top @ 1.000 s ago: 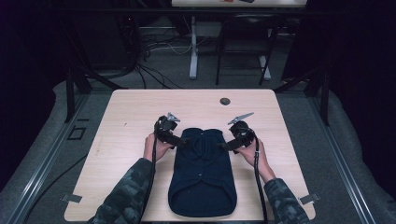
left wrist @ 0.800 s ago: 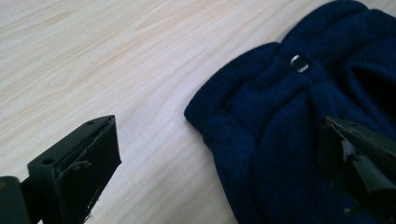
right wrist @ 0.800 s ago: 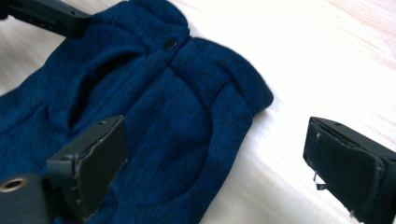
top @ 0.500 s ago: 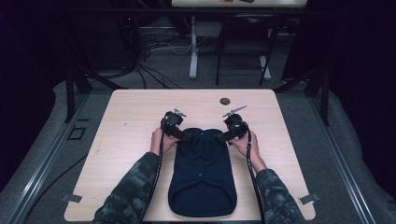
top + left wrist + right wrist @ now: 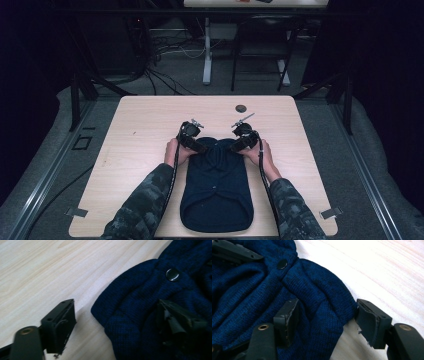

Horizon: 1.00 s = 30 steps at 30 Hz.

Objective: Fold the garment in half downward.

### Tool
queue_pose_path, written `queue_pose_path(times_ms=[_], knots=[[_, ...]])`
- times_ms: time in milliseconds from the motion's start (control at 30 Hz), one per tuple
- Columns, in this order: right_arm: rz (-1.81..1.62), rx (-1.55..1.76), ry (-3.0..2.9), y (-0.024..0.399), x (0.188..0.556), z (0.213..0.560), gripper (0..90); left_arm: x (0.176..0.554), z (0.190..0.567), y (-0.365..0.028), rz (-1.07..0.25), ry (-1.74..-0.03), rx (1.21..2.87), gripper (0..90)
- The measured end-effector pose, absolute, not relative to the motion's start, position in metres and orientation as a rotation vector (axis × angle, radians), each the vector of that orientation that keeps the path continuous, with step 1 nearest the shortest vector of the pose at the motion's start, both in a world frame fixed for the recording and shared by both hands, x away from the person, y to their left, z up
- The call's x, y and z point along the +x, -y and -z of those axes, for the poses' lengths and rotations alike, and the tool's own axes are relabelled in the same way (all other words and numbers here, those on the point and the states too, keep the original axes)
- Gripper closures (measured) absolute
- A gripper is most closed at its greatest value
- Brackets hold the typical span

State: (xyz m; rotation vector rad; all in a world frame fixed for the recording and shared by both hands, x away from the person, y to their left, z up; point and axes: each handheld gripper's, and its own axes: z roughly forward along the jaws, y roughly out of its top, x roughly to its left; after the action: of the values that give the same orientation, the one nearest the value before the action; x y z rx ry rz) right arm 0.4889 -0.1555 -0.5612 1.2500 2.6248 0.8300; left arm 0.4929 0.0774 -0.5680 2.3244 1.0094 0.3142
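A dark blue knitted garment (image 5: 216, 190) with buttons (image 5: 172, 274) lies folded lengthwise on the wooden table (image 5: 145, 120). My left gripper (image 5: 196, 145) is down at its far left corner. Its jaws have just been closing and stand open around that corner (image 5: 117, 322): one finger (image 5: 60, 322) is on bare wood, the other (image 5: 175, 320) rests on the knit. My right gripper (image 5: 239, 145) is at the far right corner. Its jaws have also been closing and straddle a bunched fold (image 5: 324, 312), with the outer pad (image 5: 369, 320) just at the fabric's edge.
A small dark round object (image 5: 241, 107) sits near the table's far edge. Pieces of tape (image 5: 77, 212) mark the near corners. Beyond the table are a dark floor, cables and a desk leg (image 5: 206, 55).
Both hands have moved inward toward each other and sunk onto the garment's far end. The garment lies as before.
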Motion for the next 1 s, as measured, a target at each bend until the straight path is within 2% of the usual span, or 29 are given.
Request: queue_pose_path(times_ms=[67,100,233,267,400,533,700,767,1000], knots=[[-0.818,1.246,-2.64,0.156,0.489,0.56,37.7,0.492,0.569,-0.08,-0.267,-1.006,2.3,22.2],[-0.817,1.232,-2.648,0.155,0.489,0.56,41.2,0.492,0.57,-0.08,-0.272,-1.006,2.296,26.0],[-0.816,1.216,-2.667,0.154,0.488,0.559,47.2,0.491,0.568,-0.079,-0.255,-0.98,2.308,31.0],[-0.834,1.215,-2.668,0.154,0.487,0.56,51.3,0.491,0.568,-0.079,-0.253,-0.975,2.312,33.9],[-0.857,1.213,-2.664,0.152,0.486,0.56,56.8,0.49,0.567,-0.078,-0.24,-0.963,2.312,37.3],[-0.835,1.195,-2.68,0.151,0.485,0.559,59.8,0.488,0.566,-0.076,-0.223,-0.937,2.324,50.7],[-0.827,1.201,-2.675,0.149,0.483,0.559,64.4,0.486,0.566,-0.075,-0.204,-0.92,2.318,58.3],[-0.843,1.209,-2.671,0.149,0.483,0.56,67.0,0.485,0.566,-0.075,-0.187,-0.904,2.319,64.8],[-0.889,1.187,-2.644,0.152,0.477,0.562,71.8,0.482,0.564,-0.072,-0.223,-0.875,2.341,68.5]])
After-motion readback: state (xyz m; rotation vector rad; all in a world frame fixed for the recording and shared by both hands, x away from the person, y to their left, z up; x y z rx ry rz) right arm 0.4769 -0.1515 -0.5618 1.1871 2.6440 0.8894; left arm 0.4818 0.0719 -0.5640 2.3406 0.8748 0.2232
